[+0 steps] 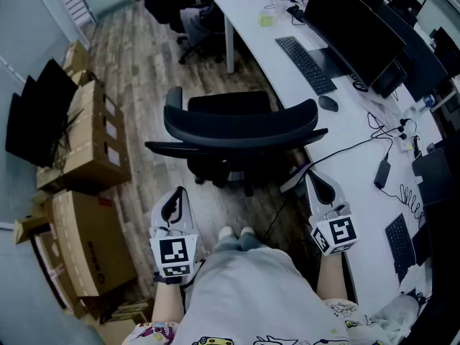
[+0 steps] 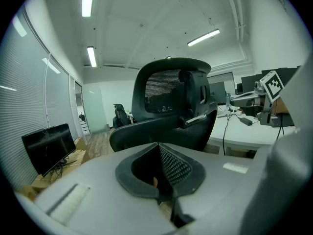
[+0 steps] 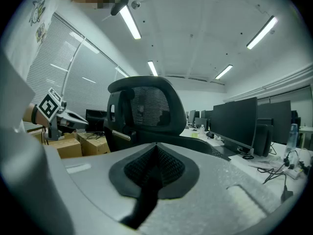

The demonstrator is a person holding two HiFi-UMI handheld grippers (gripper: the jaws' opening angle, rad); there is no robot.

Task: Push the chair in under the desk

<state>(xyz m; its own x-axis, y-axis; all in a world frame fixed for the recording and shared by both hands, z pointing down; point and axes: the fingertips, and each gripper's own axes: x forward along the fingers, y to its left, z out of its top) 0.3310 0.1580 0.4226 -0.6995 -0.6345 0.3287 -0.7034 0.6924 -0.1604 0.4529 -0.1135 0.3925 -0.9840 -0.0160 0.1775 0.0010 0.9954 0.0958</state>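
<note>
A black office chair with a mesh back stands on the wood floor, pulled out from the white desk at its right, its backrest facing me. My left gripper hangs low behind the chair's left side, shut and empty, a short way from it. My right gripper is at the chair's right rear, next to the desk edge, also shut with nothing in it. In the left gripper view the chair rises beyond the closed jaws. The right gripper view shows the chair back just ahead.
Cardboard boxes and dark monitors line the left wall. The desk carries a keyboard, a mouse, monitors and cables. Another chair stands farther back. My feet are right behind the chair.
</note>
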